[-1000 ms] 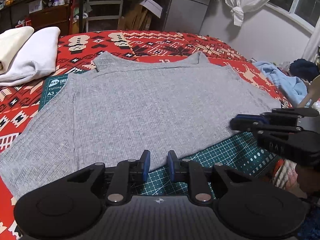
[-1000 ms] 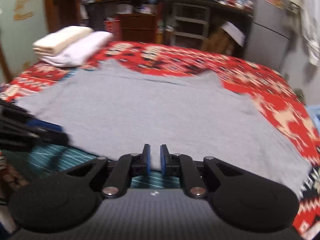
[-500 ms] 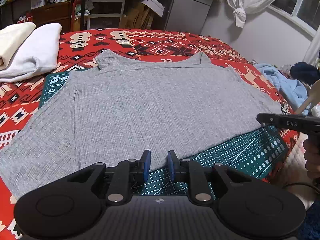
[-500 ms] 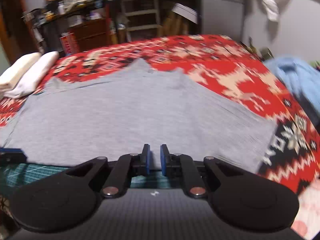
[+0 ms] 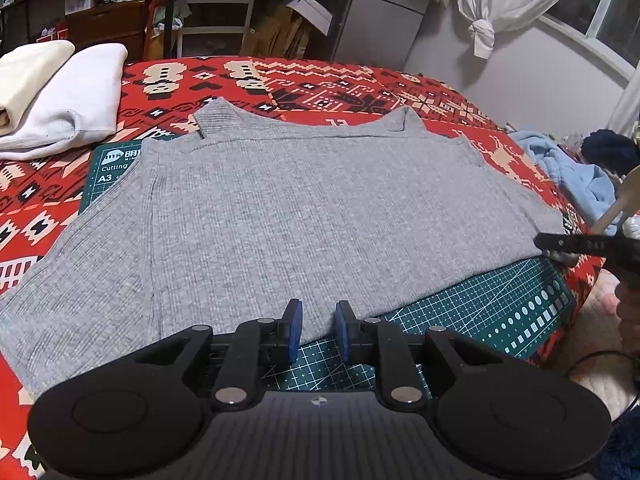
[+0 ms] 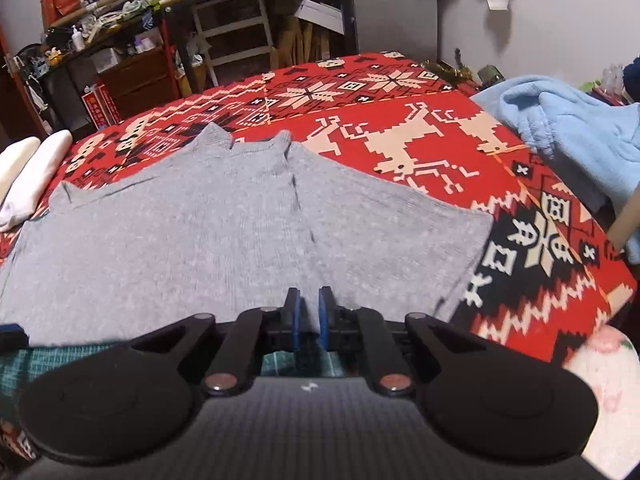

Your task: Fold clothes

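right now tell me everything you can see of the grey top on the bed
The grey top is a ribbed knit, lying flat and spread wide, unfolded, collar away from the cameras and hem near them. Two collar points stand up at the far edge. It rests partly on a green cutting mat and partly on the red patterned blanket. The left tool sits at its hem with a gap between the pads; the right tool is at the hem by the right sleeve.

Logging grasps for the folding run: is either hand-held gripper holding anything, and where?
Nothing is held. Left hand-held gripper and right hand-held gripper hover open at the grey sweater's near hem.
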`<state>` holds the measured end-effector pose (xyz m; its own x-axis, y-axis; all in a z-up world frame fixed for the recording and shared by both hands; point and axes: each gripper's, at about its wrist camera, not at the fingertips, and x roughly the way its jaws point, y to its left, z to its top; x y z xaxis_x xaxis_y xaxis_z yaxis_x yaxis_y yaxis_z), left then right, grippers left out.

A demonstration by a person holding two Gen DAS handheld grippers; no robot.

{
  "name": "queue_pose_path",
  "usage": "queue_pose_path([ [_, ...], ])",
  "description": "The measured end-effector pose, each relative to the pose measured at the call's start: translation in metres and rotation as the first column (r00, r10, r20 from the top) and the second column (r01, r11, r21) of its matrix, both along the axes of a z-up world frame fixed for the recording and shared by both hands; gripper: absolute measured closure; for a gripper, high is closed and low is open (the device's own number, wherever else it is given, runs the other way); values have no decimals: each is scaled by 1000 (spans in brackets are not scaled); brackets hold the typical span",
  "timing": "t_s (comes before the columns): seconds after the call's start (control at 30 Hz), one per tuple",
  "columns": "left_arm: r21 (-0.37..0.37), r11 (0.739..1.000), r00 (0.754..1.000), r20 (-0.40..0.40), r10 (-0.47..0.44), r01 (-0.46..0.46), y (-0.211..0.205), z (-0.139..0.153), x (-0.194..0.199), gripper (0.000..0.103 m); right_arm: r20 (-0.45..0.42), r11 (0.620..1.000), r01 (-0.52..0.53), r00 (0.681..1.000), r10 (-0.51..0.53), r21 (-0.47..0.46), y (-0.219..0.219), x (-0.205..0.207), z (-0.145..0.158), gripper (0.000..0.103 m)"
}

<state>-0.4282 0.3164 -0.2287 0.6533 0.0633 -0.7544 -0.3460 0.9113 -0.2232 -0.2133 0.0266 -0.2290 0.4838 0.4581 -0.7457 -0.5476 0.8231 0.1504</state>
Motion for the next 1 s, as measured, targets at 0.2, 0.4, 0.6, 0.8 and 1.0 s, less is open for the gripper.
queue_pose_path([
  [0.2, 2, 1000, 1000, 3, 1, -1, 0, 0, 0, 85, -14, 999, -2, 1000, 2, 35, -11, -7, 11, 91],
  [0.4, 44, 999, 1000, 20, 9, -10, -5, 6, -1, 84, 98, 994, -104, 990, 102, 18, 20, -24, 23, 74],
  [0.6, 117, 990, 996, 29, 81, -84, -4, 9, -1, 75, 197, 978, -203, 958, 207, -41, 71, -43, 10, 42],
  [0.8, 159, 981, 993, -18, 115, -111, -3, -1, 0, 74, 177, 969, -235, 953, 246, -77, 89, -49, -18, 12],
  [1.0, 214, 972, 994, -33, 105, -96, -10, -2, -2, 63, 188, 975, -214, 957, 223, -68, 83, -52, -26, 1],
])
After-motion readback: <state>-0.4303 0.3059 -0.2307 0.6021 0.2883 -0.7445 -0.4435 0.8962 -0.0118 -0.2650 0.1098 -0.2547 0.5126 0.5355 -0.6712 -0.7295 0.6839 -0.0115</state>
